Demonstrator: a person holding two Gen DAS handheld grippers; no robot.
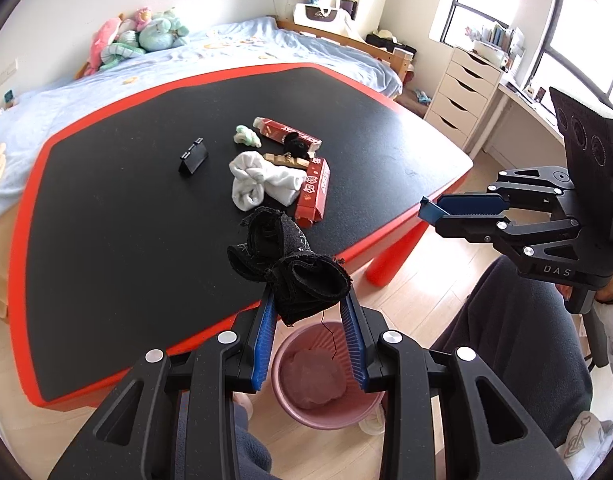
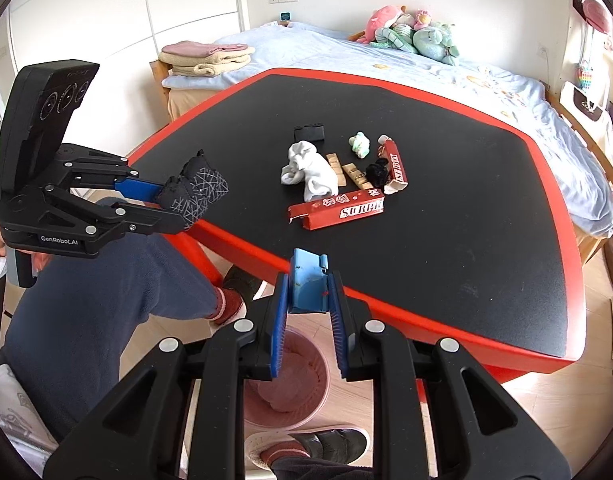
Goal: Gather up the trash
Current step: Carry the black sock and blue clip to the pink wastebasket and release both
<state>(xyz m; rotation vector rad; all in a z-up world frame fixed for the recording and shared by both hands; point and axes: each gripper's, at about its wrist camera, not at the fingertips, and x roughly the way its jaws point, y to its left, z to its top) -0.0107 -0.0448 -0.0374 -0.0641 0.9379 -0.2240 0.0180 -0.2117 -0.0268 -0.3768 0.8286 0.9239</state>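
My left gripper (image 1: 309, 300) is shut on a black patterned sock bundle (image 1: 284, 256), held above a pink bin (image 1: 318, 380) on the floor by the table's near edge. In the right wrist view the same gripper (image 2: 174, 204) shows at the left with the sock (image 2: 202, 188). My right gripper (image 2: 308, 282) is shut on a small blue packet (image 2: 306, 280) over the table's red rim (image 2: 406, 308), with the pink bin (image 2: 286, 384) below it. In the left wrist view this gripper (image 1: 430, 212) hangs beyond the table's right corner.
On the black tabletop (image 1: 126, 240) lie a white sock bundle (image 1: 258, 180), two red boxes (image 1: 314, 192), wooden clips (image 1: 286, 159), a black clip (image 1: 192, 156) and a green lump (image 1: 246, 136). A person's legs (image 2: 98, 288) and slippered feet (image 2: 306, 444) flank the bin. A bed stands behind.
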